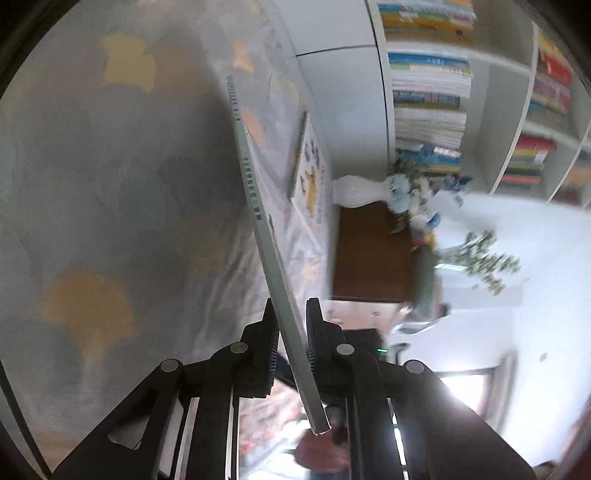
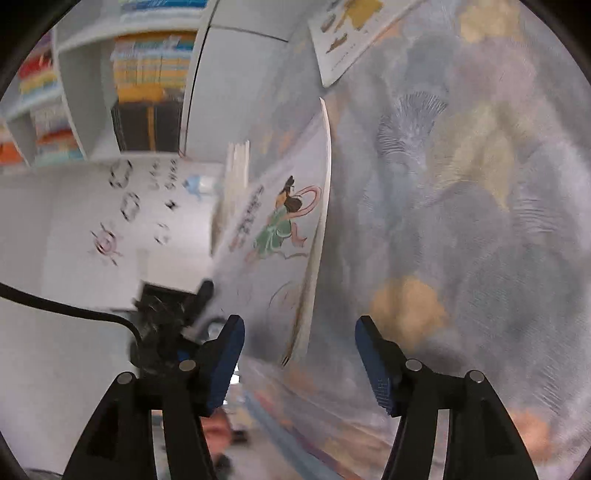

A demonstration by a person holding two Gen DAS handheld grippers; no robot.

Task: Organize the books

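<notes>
Left wrist view: the whole scene is rolled sideways. The left gripper [image 1: 291,328] has its jaws pinching a thin pale-green book [image 1: 258,206], seen edge-on; its spine, with small dark print, runs from between the pads up and away toward the top of the frame. The book stands on edge over a tabletop [image 1: 110,177] covered in a grey-blue cloth with ochre leaf shapes. Past it, a spiral-bound picture book [image 1: 310,173] lies on the same cloth, near the far edge. Beyond that stand a white vase [image 1: 354,190] holding pale blue flowers, a brown surface under it, and a white bookshelf [image 1: 480,122] whose compartments are packed with colourful books. Green foliage [image 1: 484,262] shows blurred to the right. Right wrist view: also rolled and motion-blurred. The right gripper [image 2: 300,328] has blue-padded jaws spread wide, nothing pressed between them. Ahead of them, just beyond the tips, is the illustrated book [image 2: 284,229], tilted up off the patterned tabletop [image 2: 480,221], its white cover showing a figure in a green robe with pink ribbons; the cover's near edge sits in line with the gap between the pads, but I cannot tell whether it touches either pad. The flat picture book [image 2: 351,33] lies at the top of the frame. The white bookshelf [image 2: 88,122] shows at upper left, and a black cable [image 2: 66,306] crosses the left side.
</notes>
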